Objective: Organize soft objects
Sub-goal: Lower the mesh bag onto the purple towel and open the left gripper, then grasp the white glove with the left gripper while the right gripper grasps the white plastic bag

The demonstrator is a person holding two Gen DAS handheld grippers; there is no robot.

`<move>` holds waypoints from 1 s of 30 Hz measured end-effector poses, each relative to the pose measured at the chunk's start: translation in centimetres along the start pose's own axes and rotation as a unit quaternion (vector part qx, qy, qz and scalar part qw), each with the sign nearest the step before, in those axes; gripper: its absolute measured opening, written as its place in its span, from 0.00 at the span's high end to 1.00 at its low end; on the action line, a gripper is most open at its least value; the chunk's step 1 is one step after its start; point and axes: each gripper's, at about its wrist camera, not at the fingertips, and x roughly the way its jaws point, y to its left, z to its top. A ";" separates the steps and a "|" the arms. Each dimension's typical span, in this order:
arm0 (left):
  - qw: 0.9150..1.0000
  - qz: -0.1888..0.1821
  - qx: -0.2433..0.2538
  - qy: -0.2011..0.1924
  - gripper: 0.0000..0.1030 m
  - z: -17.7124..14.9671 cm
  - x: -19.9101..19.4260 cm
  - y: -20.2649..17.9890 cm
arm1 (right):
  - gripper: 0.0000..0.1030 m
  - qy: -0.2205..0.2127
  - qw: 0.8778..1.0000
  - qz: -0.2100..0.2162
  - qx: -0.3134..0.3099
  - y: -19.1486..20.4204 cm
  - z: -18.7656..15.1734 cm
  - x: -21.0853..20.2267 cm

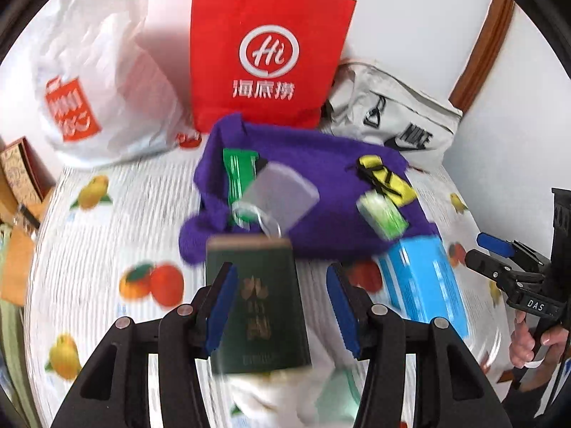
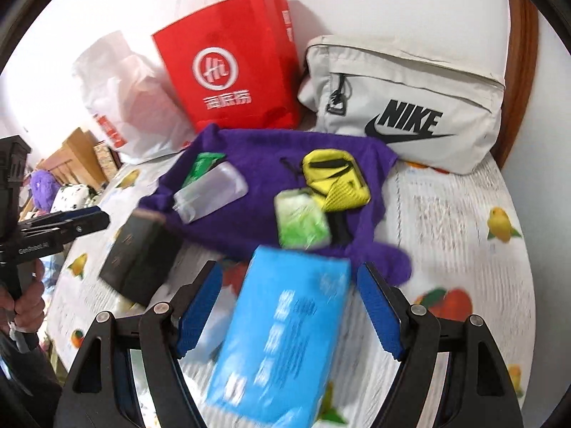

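A purple cloth [image 1: 314,171] [image 2: 257,185] lies on the fruit-print table cover. On it sit a clear plastic bottle [image 1: 282,196] [image 2: 210,192], a green packet [image 1: 237,174] [image 2: 201,166], a green-white pack [image 1: 382,214] [image 2: 301,223] and a yellow pouch [image 1: 387,180] [image 2: 335,182]. My left gripper [image 1: 282,306] is open, its fingers either side of a dark green box [image 1: 260,306] [image 2: 139,260]. My right gripper [image 2: 289,314] is open, with a blue tissue pack [image 2: 282,331] [image 1: 424,278] between its fingers. Each gripper shows in the other view, the right [image 1: 499,260] and the left [image 2: 71,221].
A red paper bag [image 1: 264,53] [image 2: 232,67], a white plastic bag [image 1: 96,82] [image 2: 125,107] and a grey Nike bag [image 1: 396,114] [image 2: 403,107] stand against the wall behind the cloth. Wooden furniture [image 2: 71,160] and plush toys [image 2: 44,189] are at the left.
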 end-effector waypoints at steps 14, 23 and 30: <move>0.999 -0.006 -0.002 0.045 0.46 -10.1 0.8 -0.9 | 0.24 -0.008 1.000 0.011 -0.011 3.7 -8.8 -3.3; 0.997 0.042 0.031 0.060 0.44 -12.8 4.5 -2.3 | 0.24 0.005 1.000 0.005 0.007 3.7 -12.6 -3.3; 0.996 0.066 0.060 0.025 0.80 -13.9 4.3 -2.8 | 0.24 -0.005 1.000 0.008 -0.013 5.3 -12.8 -2.9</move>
